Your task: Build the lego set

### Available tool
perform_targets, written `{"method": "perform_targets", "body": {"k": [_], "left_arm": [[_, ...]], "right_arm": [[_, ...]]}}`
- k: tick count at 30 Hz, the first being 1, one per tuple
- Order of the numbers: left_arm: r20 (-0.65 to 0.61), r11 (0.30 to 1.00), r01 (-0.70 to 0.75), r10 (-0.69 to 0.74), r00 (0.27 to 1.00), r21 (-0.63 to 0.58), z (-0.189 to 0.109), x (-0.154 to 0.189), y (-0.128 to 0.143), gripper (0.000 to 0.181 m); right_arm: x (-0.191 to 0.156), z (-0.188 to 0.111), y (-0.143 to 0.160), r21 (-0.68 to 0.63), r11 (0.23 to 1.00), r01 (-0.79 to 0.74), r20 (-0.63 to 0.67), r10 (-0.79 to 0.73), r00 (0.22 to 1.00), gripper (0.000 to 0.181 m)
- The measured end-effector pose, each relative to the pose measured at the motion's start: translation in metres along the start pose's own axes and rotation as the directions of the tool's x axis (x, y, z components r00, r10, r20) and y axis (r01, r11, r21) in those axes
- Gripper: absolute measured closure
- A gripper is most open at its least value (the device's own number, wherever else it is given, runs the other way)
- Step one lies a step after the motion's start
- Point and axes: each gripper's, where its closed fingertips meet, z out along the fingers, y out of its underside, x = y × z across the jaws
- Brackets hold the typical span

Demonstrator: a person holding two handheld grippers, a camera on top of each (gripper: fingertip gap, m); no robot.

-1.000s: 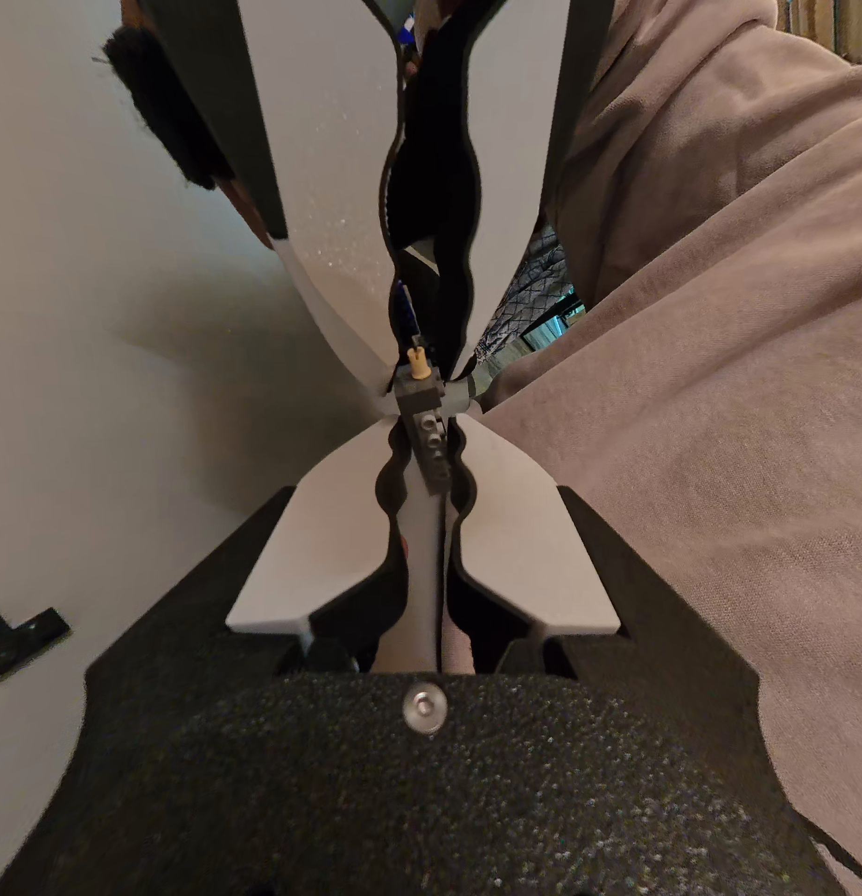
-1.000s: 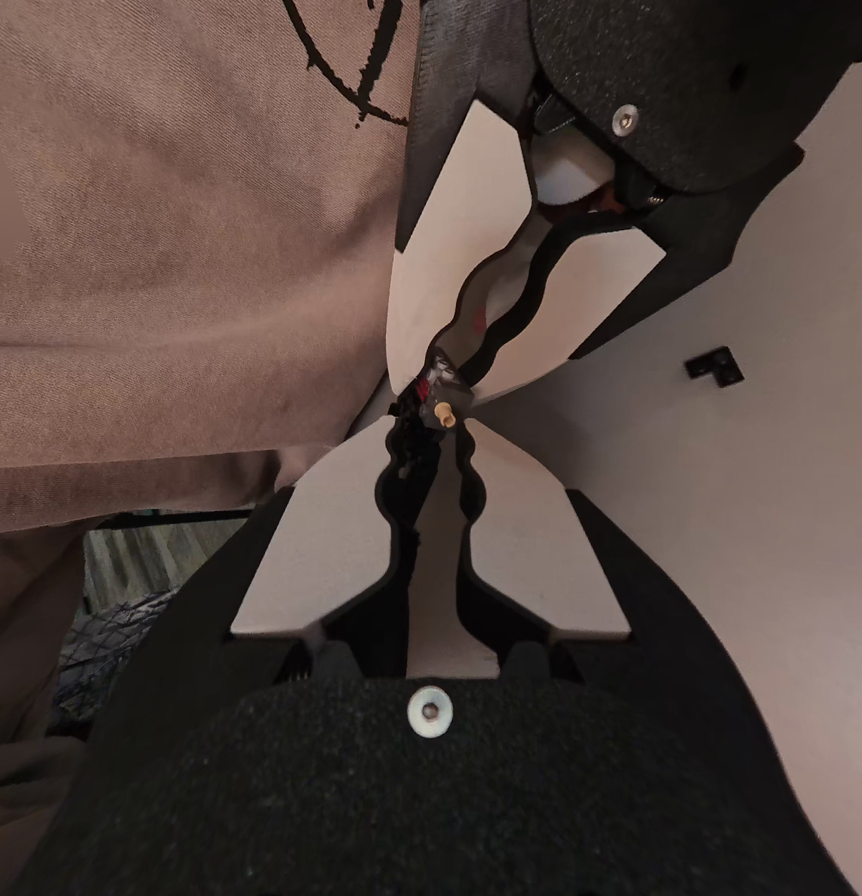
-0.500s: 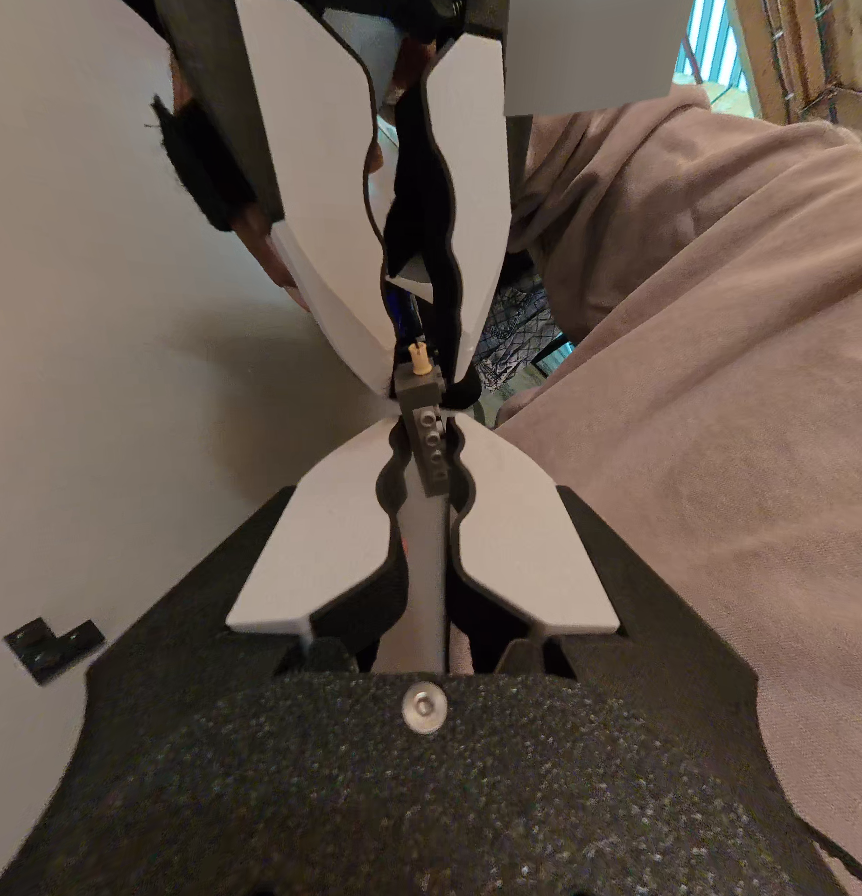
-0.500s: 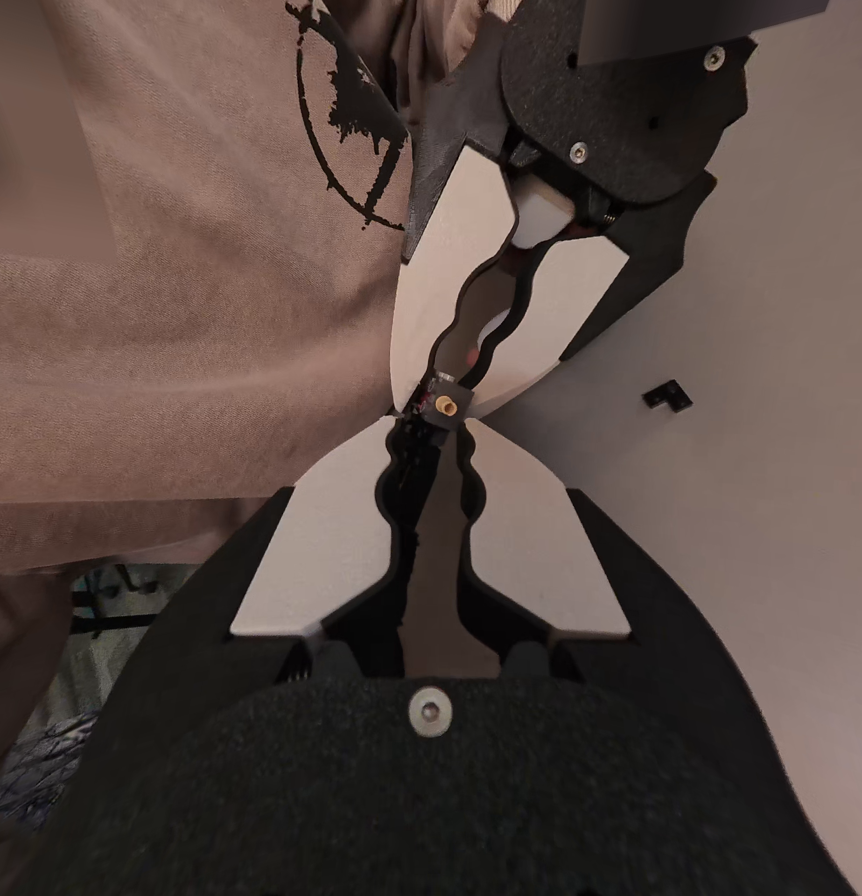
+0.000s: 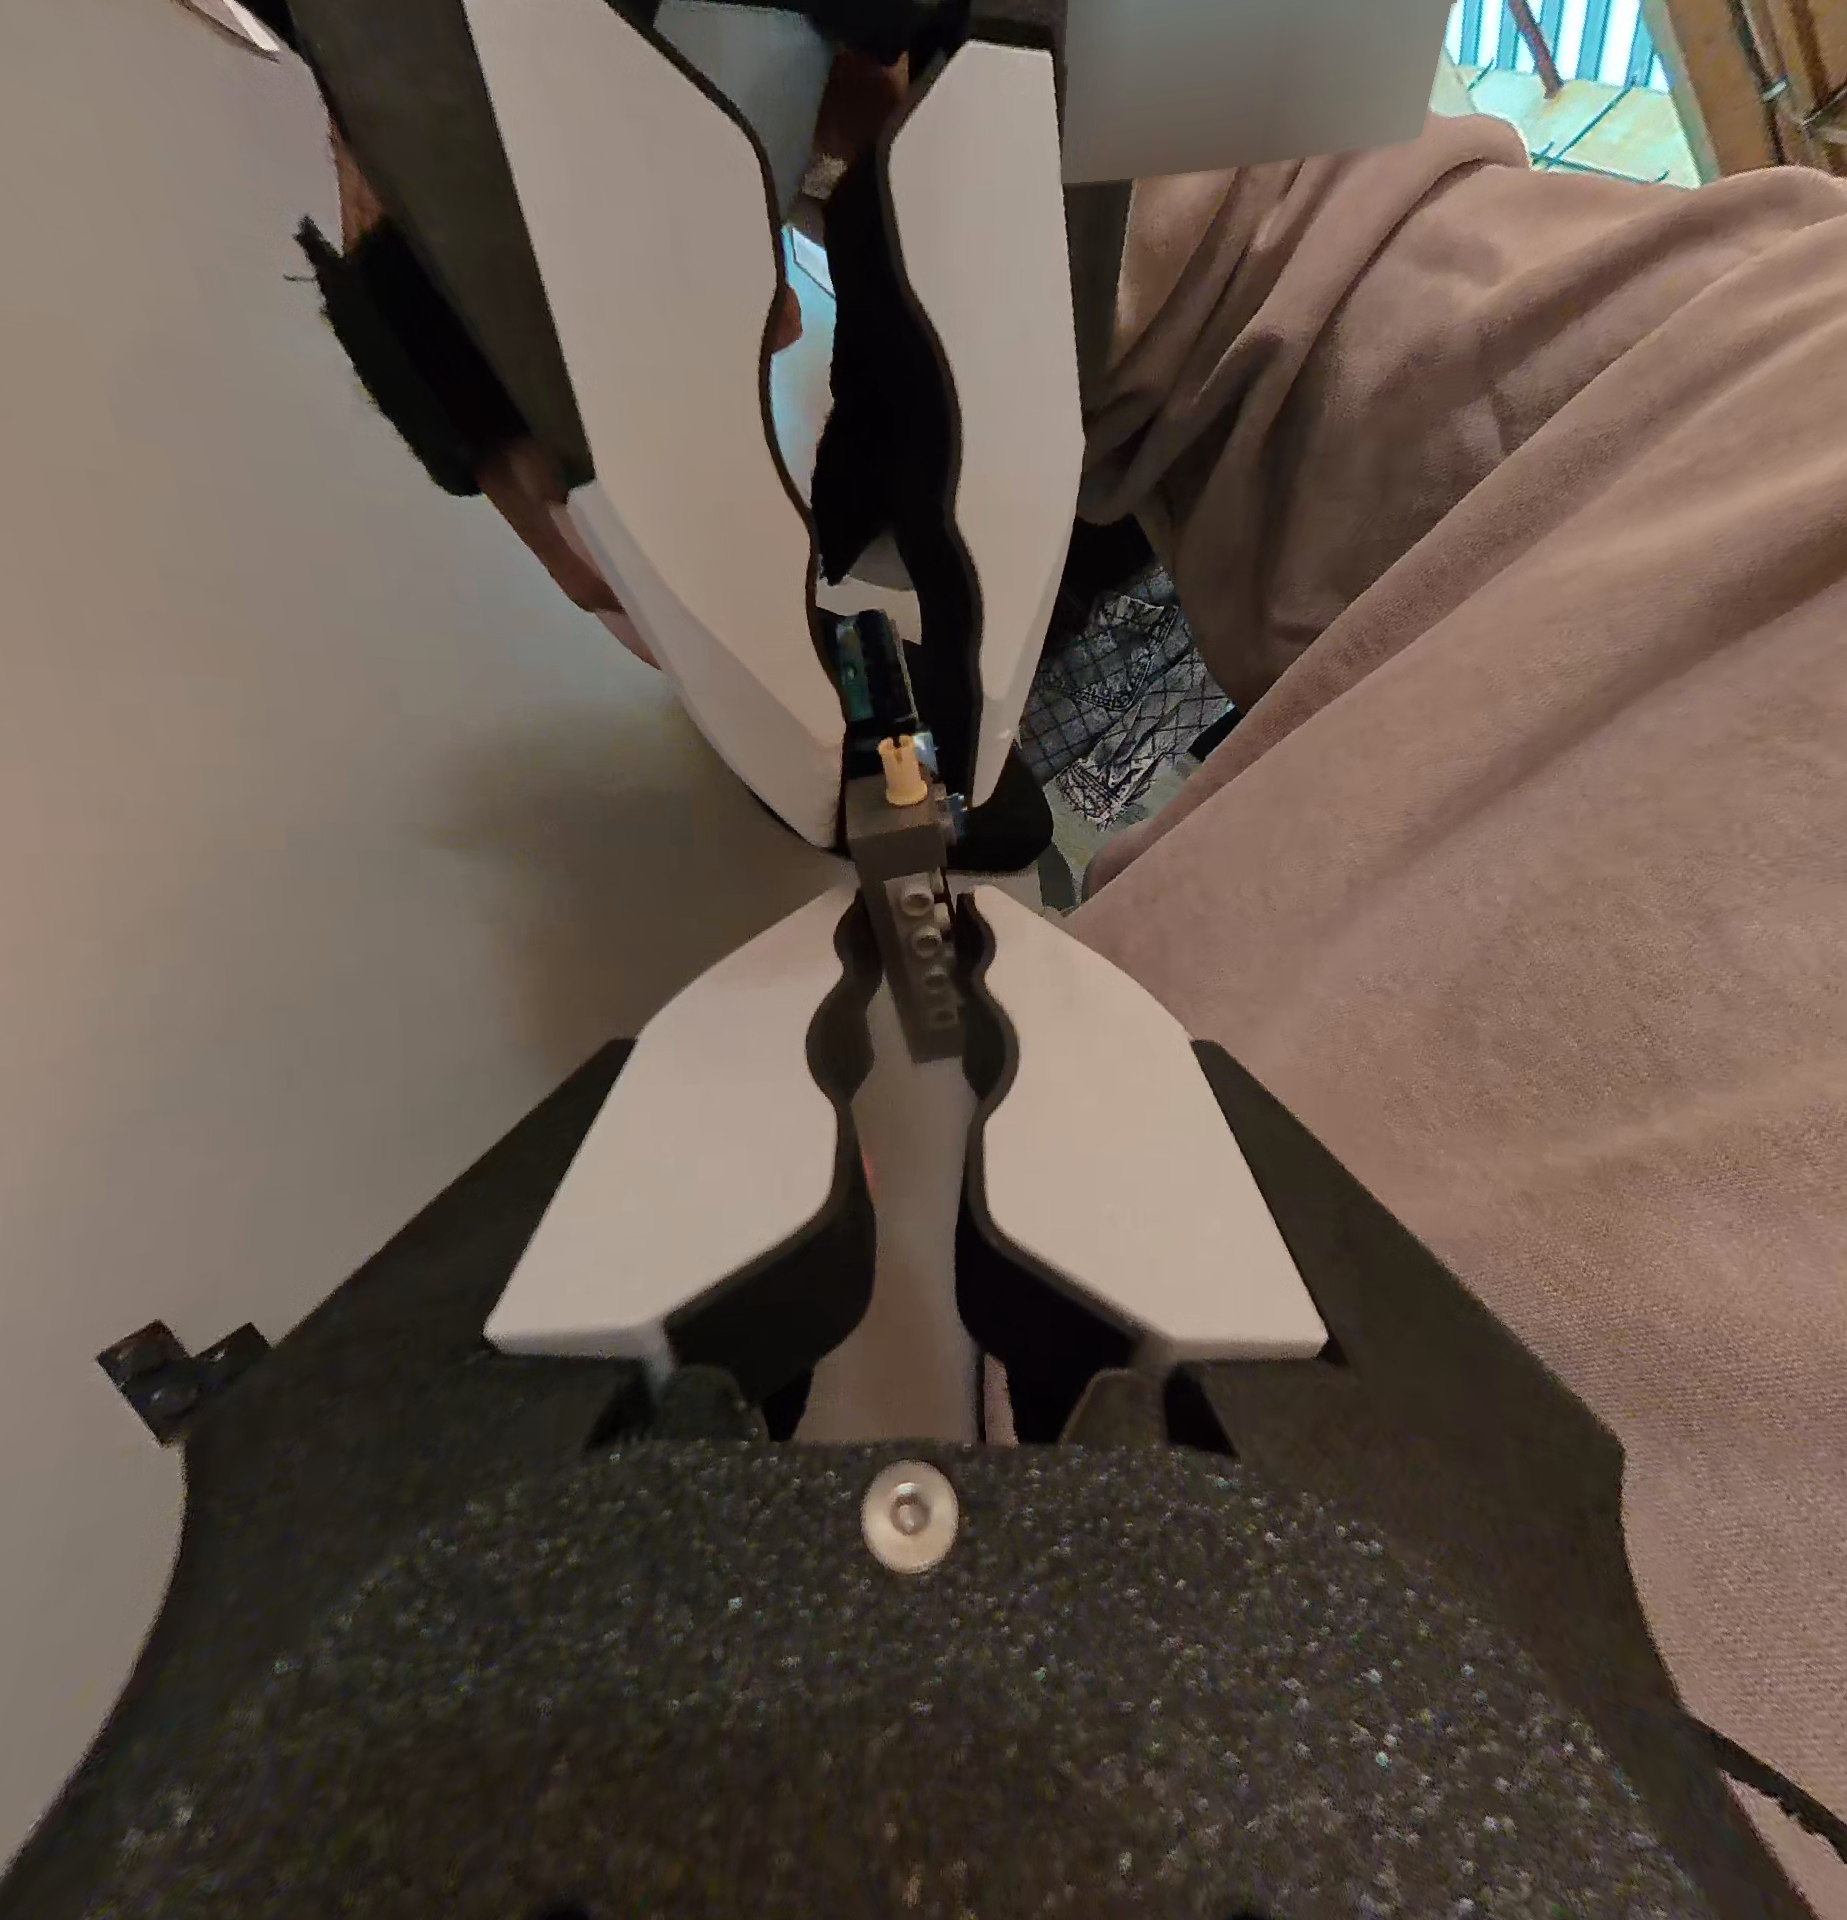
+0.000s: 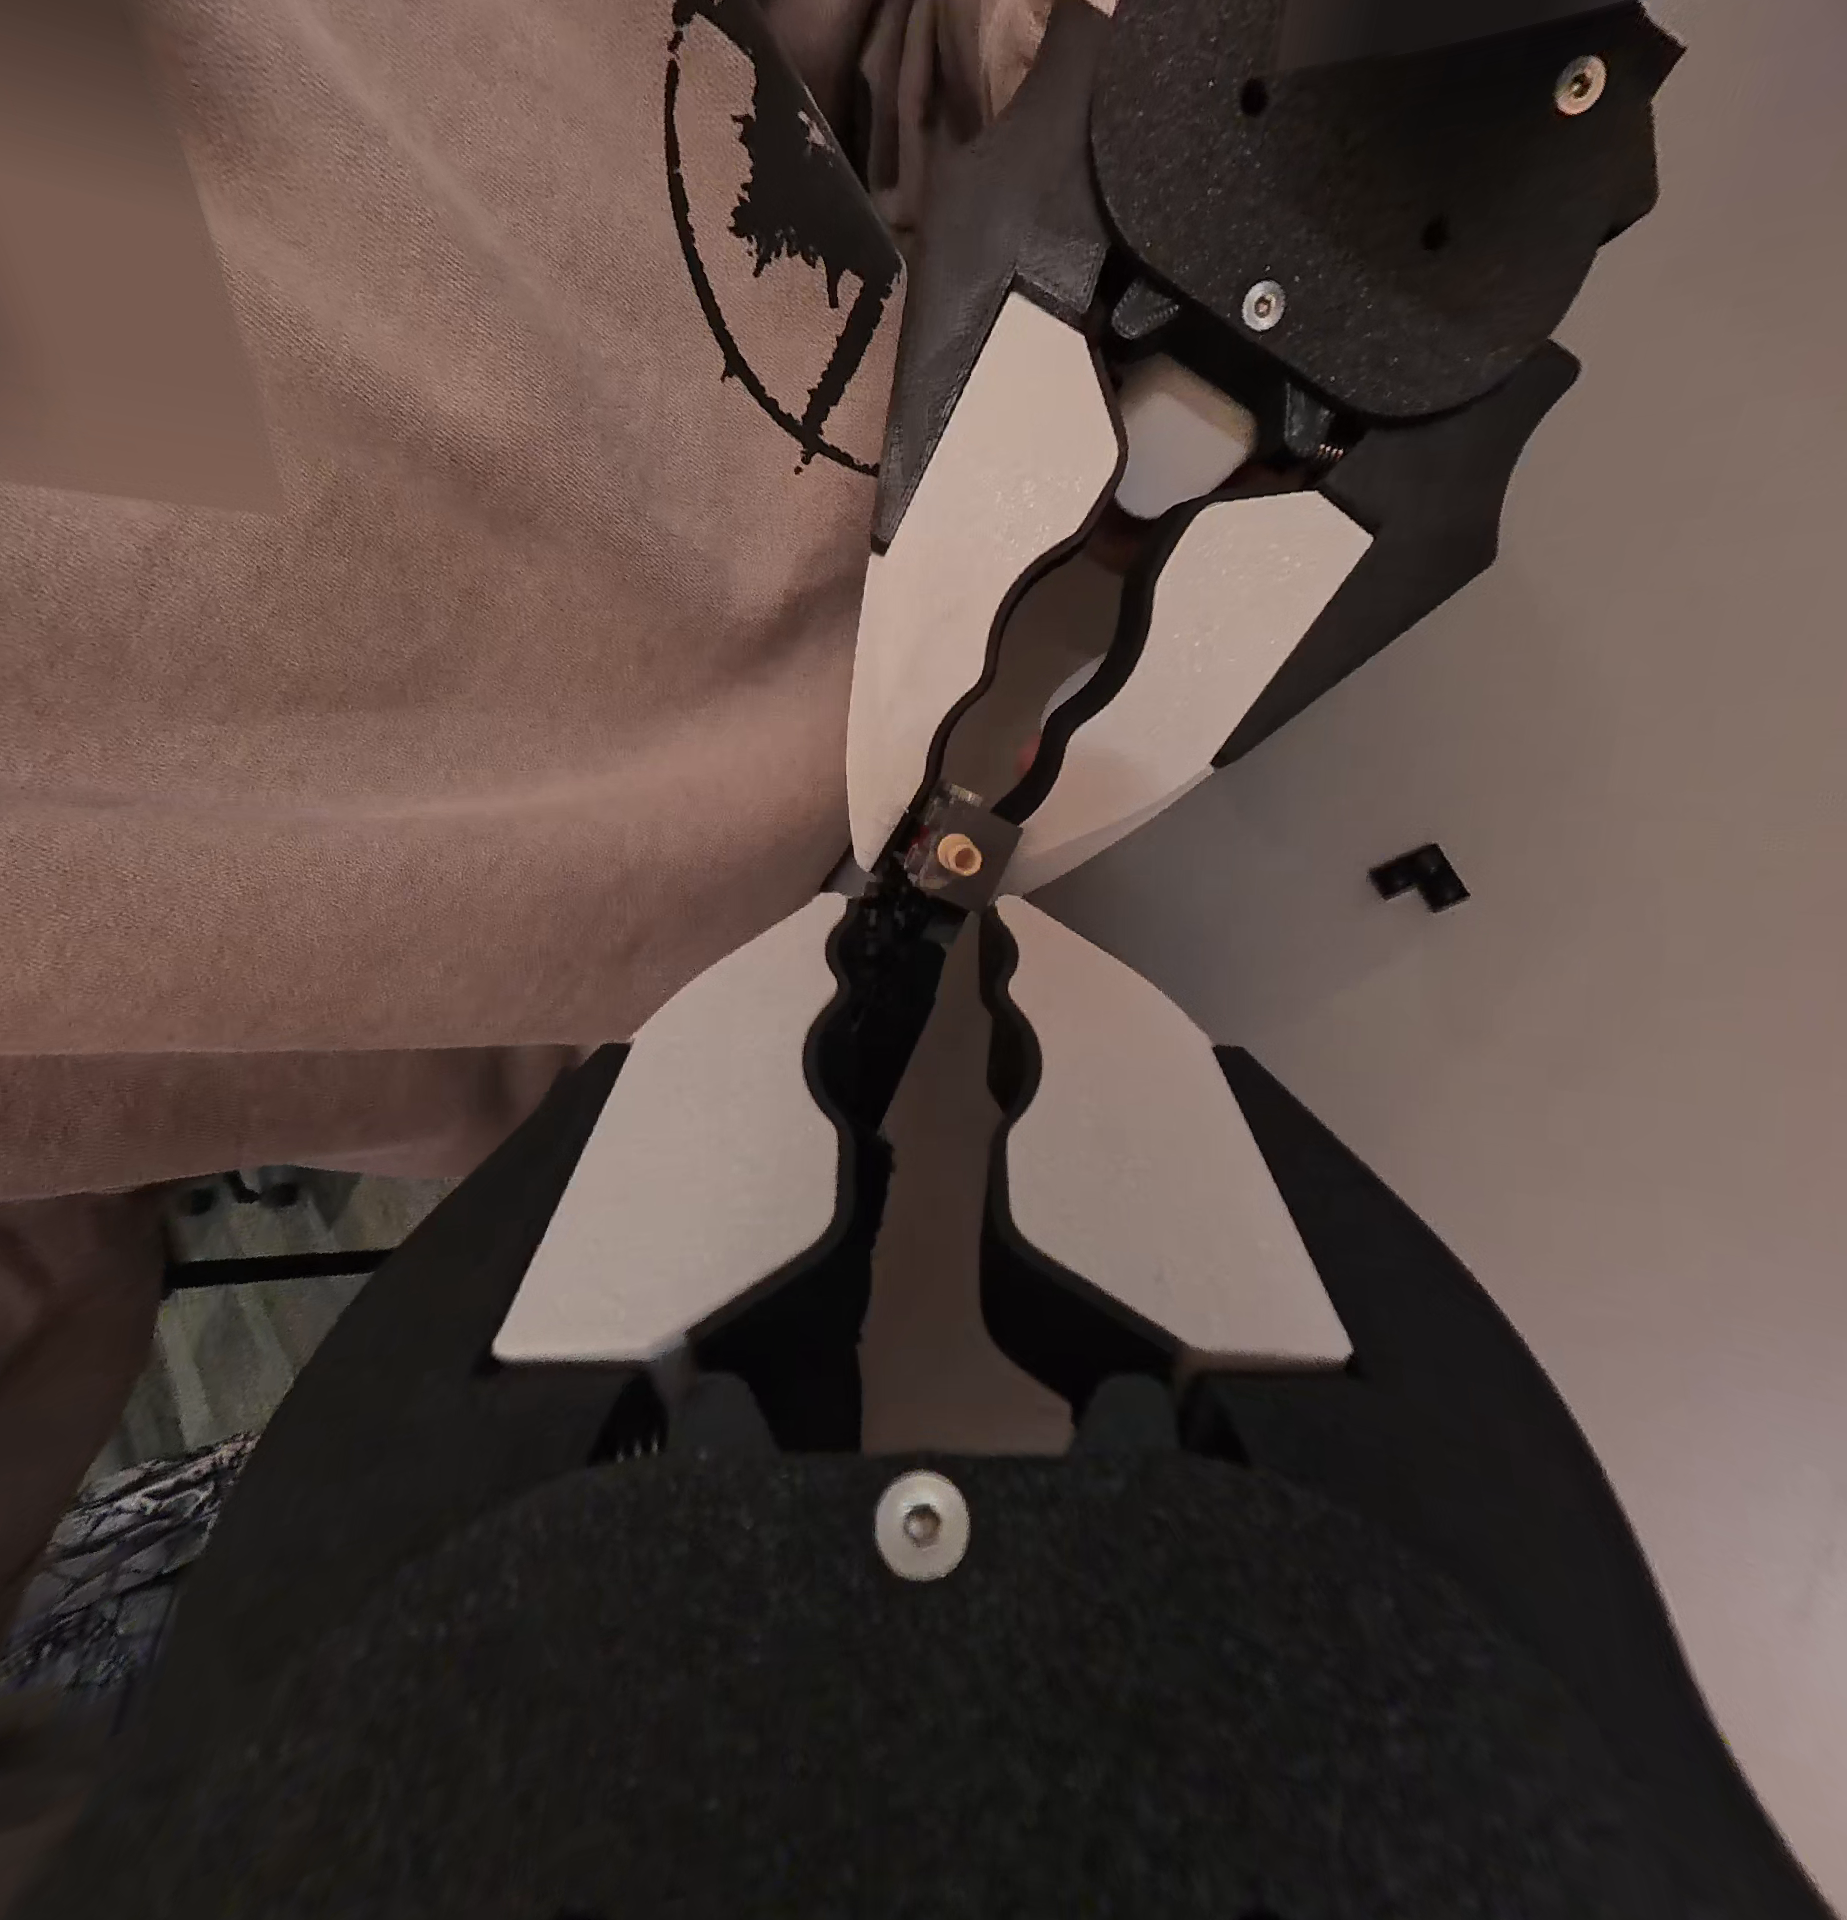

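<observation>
Left gripper (image 5: 908,914) clamps a grey studded brick (image 5: 924,971), meeting at 12 o'clock the right gripper (image 6: 914,914), closed on a dark, indistinct piece (image 6: 893,935).

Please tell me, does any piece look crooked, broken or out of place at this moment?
Nothing looks broken. The dark grey studded lego beam sits slightly slanted in the left gripper. One small black L-shaped lego piece lies alone on the pale table, away from both grippers; the right gripper holds black pieces.
</observation>
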Motion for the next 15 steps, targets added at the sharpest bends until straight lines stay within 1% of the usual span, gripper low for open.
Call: {"method": "perform_targets", "body": {"k": [5, 7, 15], "left_arm": [[0.019, 1.000, -0.010, 0.010, 1.000, -0.024, 0.0002, -0.0004, 0.0021, 0.167], [0.055, 0.999, -0.017, 0.019, 0.998, -0.034, -0.0003, -0.0034, 0.0023, 0.167], [0.129, 0.996, -0.055, 0.064, 0.990, -0.071, -0.0007, -0.0064, 0.0055, 0.167]], "right_arm": [[-0.0005, 0.0019, 0.0003, -0.017, 1.000, -0.006, 0.004, 0.006, 1.000, 0.160], [0.0017, 0.0015, 0.0013, -0.041, 0.999, -0.008, -0.016, 0.008, 1.000, 0.161], [0.0034, 0.0045, 0.0027, -0.100, 0.995, -0.010, -0.017, 0.008, 1.000, 0.163]]}}
